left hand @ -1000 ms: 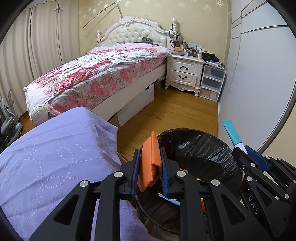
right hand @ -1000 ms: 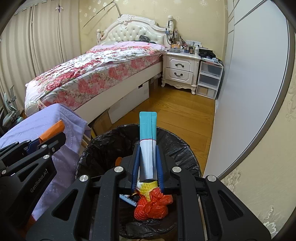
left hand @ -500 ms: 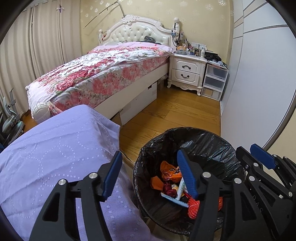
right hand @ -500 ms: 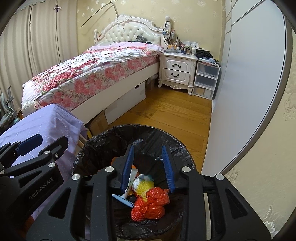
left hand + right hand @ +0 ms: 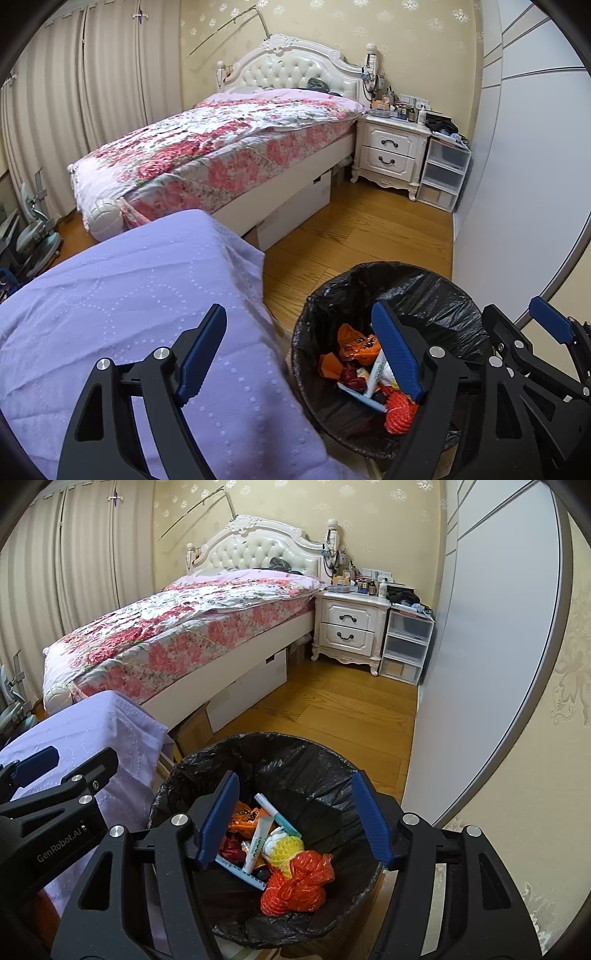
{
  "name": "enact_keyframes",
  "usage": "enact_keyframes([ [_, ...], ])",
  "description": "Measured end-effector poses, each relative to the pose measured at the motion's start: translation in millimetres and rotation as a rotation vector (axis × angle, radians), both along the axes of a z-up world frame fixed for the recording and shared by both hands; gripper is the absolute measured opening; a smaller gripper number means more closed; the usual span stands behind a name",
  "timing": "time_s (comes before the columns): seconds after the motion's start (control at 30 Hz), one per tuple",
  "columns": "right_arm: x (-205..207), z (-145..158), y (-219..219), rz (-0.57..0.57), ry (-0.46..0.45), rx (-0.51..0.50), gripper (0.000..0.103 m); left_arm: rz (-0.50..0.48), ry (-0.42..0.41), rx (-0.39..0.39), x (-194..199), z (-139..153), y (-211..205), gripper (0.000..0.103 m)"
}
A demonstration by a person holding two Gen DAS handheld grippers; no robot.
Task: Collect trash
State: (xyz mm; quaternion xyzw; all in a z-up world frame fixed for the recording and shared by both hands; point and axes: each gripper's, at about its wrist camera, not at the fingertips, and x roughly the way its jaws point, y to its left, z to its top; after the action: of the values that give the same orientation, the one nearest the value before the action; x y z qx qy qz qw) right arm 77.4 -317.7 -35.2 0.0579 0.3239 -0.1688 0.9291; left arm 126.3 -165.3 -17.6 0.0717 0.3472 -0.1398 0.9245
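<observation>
A bin with a black liner stands on the wood floor. It holds trash: an orange wrapper, a white and teal tube, a red-orange net bag and a yellow-white ball. My left gripper is open and empty, over the bin's left rim and the purple cloth's edge. My right gripper is open and empty, right above the bin. Each gripper also shows at the edge of the other's view.
A table under a purple cloth stands left of the bin. A floral bed lies behind it. A white nightstand and plastic drawers stand at the back. A grey wardrobe door runs along the right.
Both grippers opened. The left let go of the orange wrapper and the right let go of the tube; both now lie in the bin. The jaws have spread wider since.
</observation>
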Motion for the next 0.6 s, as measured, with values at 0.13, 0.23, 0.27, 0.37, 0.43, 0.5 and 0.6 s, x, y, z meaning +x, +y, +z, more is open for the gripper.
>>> enact_keyframes([
  [0.13,-6.9,3.3,5.5,0.014,-0.007,0.013,0.071,0.006,-0.023,0.014,-9.7,4.7,10.9,0.079],
  [0.23,-11.6,5.1,11.9,0.025,-0.007,0.017,0.072,0.018,-0.022,-0.004,-16.8,9.2,23.0,0.079],
  [0.27,-13.4,5.6,14.7,0.03,-0.005,0.02,0.073,0.024,-0.023,-0.01,-19.2,10.6,27.2,0.079],
  [0.37,-21.6,8.6,22.6,0.043,-0.006,0.026,0.075,0.044,-0.037,-0.021,-30.1,16.6,41.1,0.081],
  [0.43,-29.2,12.2,28.5,0.049,-0.013,0.021,0.077,0.056,-0.047,-0.025,-38.4,20.2,50.3,0.081],
  [0.5,-34.6,15.6,34.3,0.057,-0.022,0.016,0.078,0.069,-0.054,-0.025,-46.6,23.4,59.5,0.081],
  [0.6,-46.4,21.4,45.9,0.074,-0.038,0.0,0.08,0.092,-0.066,-0.025,-59.8,27.5,72.9,0.082],
])
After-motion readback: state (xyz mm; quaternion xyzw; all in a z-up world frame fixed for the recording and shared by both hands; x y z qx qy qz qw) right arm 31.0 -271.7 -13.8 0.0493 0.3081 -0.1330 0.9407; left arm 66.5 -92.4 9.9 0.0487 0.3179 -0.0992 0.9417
